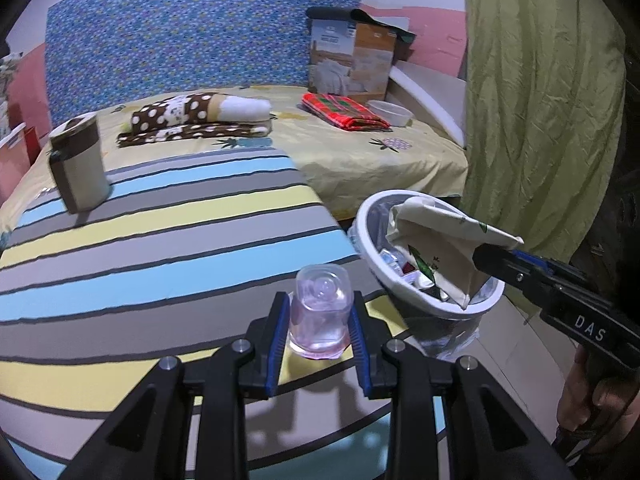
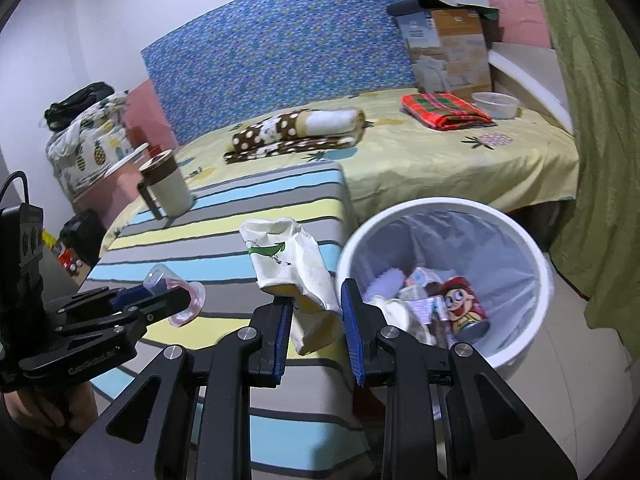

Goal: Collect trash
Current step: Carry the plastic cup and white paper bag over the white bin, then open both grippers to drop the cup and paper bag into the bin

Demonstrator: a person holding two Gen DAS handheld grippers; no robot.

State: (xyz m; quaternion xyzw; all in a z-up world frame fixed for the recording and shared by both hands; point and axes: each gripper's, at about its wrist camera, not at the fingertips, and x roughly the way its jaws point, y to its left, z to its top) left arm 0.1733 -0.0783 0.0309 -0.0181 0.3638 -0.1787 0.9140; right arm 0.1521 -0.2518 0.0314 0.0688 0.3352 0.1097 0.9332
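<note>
inside, the white bin [image 2: 516, 236] holds a cartoon can [image 2: 466, 306].

Striped blanket [image 1: 160, 240]: blue, yellow, grey. Headboard [image 1: 180, 40]: blue, dotted. Bin [image 2: 520, 340]: white. Curtain [image 1: 540, 100]: green. Folded cloth [image 1: 344, 112]: red plaid.

"DAS" on right gripper [image 1: 496, 258] body; other print too blurred to read

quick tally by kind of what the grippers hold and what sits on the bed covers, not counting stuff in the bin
Clear plastic cups: 1, in the left gripper
Crumpled paper bags: 1, in the right gripper
Mugs: 1
Folded cloths: 2, dotted, red plaid
Bowls: 1
Total: 6
</note>
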